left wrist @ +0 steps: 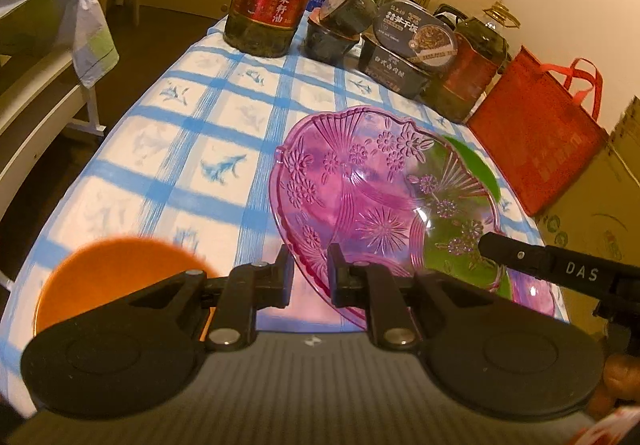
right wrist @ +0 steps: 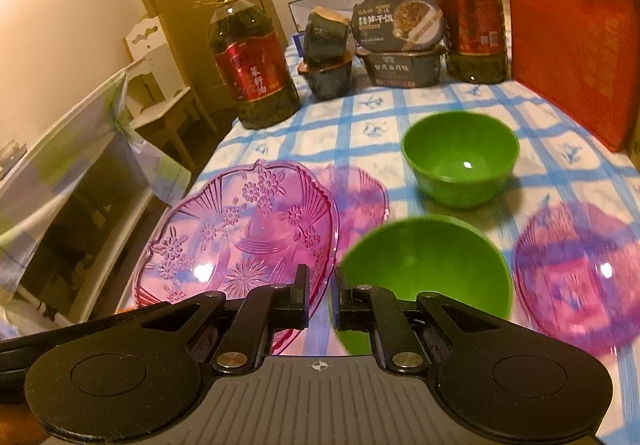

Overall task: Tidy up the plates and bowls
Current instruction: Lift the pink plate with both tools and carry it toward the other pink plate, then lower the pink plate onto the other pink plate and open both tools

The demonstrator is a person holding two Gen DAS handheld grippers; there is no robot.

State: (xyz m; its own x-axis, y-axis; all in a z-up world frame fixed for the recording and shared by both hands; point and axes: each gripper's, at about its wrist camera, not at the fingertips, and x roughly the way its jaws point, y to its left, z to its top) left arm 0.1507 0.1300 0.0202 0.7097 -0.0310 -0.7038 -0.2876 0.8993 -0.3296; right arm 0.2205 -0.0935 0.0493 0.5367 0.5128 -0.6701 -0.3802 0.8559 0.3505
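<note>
- Hiding much of the orange dish [left wrist: 120,269] is the left tool's own body; the dish is blurred and only its upper arc shows.
- In the left wrist view, a green shape seen through the pink plate [left wrist: 360,185] is too distorted to trace.
- The right wrist view smears the second pink plate [right wrist: 576,273] lying flat at the right, and its pattern cannot be read.
- Of the person, only fingertips [left wrist: 616,373] show, at the frame's edge.
- Both tools point downward at a slant over the tabletop [left wrist: 180,149], side by side.
- The left tool [left wrist: 310,277] is clamped on the near rim of the pink plate, which is tilted with its far edge raised off the checked cloth.
- The right tool [right wrist: 320,297] is closed as well, and appears to pinch the left rim of the near green bowl [right wrist: 424,265], though blur leaves the contact itself unclear.
- The pink plate is clear plastic, scalloped, and pressed with flowers and fan ribs.
- The near green bowl is plain, opaque and round.
- The far green bowl [right wrist: 460,161] stands upright on the cloth beyond it, apart from both tools.
</note>
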